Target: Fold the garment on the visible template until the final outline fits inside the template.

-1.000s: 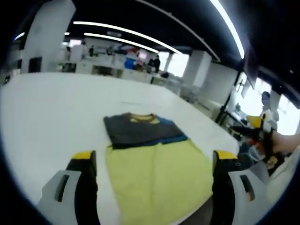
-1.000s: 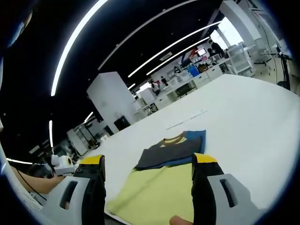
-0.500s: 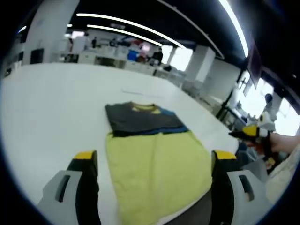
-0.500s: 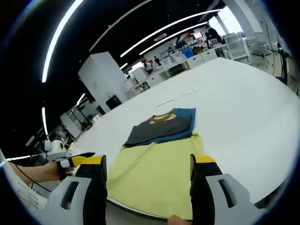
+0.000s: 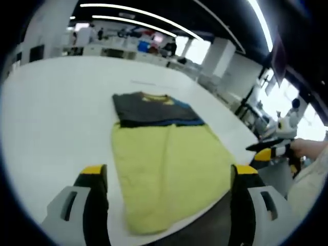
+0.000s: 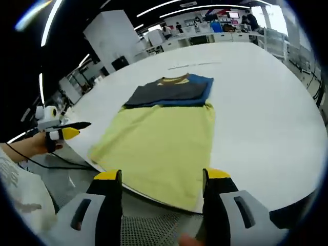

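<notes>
A garment lies flat on the white table point(image 5: 46, 123), its collar pointing away from me. Its near half is yellow point(image 5: 164, 169) and its far part is dark grey with blue edges point(image 5: 148, 108). In the right gripper view the yellow half point(image 6: 159, 143) reaches the table's near edge and the dark part point(image 6: 171, 92) lies beyond it. My left gripper point(image 5: 169, 171) is open above the hem, with nothing between its jaws. My right gripper point(image 6: 163, 177) is open too, just short of the hem. Each gripper also appears in the other's view: right gripper point(image 5: 269, 151), left gripper point(image 6: 61, 133).
A thin faint line point(image 6: 195, 65) marks the table point(image 6: 266, 118) beyond the collar. A hand point(image 6: 31, 146) holds the left gripper off the table's edge. Desks, shelves and people point(image 5: 169, 48) stand far behind. A grey floor point(image 6: 77, 179) lies below the table's near rim.
Both views have tipped down and drawn closer to the hem, so the garment looks larger and the table's edge shows. The garment itself has not moved. Both grippers remain open.
</notes>
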The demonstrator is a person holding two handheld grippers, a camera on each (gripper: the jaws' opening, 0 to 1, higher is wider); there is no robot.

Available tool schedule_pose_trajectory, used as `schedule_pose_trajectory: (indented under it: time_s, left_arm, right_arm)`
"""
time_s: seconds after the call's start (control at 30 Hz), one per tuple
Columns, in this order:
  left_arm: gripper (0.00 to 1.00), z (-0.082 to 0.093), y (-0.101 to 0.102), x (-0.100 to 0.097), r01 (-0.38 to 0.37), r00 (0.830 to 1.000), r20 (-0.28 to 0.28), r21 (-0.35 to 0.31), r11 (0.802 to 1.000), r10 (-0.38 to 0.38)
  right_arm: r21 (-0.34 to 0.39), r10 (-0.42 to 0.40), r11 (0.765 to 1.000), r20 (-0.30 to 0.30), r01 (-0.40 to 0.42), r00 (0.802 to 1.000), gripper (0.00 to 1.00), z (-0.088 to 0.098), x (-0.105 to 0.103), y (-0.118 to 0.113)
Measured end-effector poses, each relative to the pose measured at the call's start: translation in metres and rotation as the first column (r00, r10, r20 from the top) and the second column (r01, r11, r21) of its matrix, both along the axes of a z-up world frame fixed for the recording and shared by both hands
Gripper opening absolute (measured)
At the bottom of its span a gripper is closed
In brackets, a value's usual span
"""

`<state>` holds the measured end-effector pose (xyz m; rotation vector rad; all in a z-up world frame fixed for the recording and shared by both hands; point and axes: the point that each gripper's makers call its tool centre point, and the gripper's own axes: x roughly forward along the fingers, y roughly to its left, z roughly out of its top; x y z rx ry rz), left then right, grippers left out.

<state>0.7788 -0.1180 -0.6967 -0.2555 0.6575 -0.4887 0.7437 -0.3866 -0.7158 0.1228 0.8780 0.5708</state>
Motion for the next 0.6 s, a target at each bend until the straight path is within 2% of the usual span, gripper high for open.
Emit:
schedule_pose_trajectory:
  time_s: [0.1, 0.17, 0.3, 0.43, 0.47, 0.6]
  left_arm:
    - [0.96, -0.007, 0.001, -0.005, 0.004, 0.999, -0.034, -0.006, 1.000, -0.004]
    - [0.95, -0.011, 0.001, -0.008, 0.006, 0.999, -0.052, -0.007, 1.000, -0.006]
    - [0.95, -0.018, 0.002, -0.015, 0.008, 0.996, -0.083, -0.002, 1.000, -0.008]
    - [0.93, -0.025, 0.002, -0.020, 0.011, 0.993, -0.119, -0.008, 1.000, -0.012]
    - [0.93, -0.027, 0.002, -0.020, 0.014, 0.992, -0.125, -0.006, 1.000, -0.014]
    - [0.92, -0.029, 0.000, -0.021, 0.025, 0.990, -0.138, 0.005, 1.000, -0.024]
  right_arm:
    - [-0.061, 0.019, 0.998, -0.023, -0.020, 1.000, 0.58, -0.011, -0.005, -0.006]
    - [-0.077, 0.020, 0.997, -0.046, -0.024, 0.999, 0.57, -0.017, -0.008, -0.008]
    - [-0.098, 0.022, 0.995, -0.091, -0.031, 0.996, 0.53, -0.028, -0.015, -0.014]
    - [-0.097, -0.020, 0.995, -0.133, 0.007, 0.991, 0.47, -0.035, -0.015, -0.020]
    - [-0.098, -0.028, 0.995, -0.161, 0.013, 0.987, 0.45, -0.039, -0.016, -0.021]
    - [-0.140, -0.018, 0.990, -0.191, -0.009, 0.981, 0.39, -0.046, -0.017, -0.026]
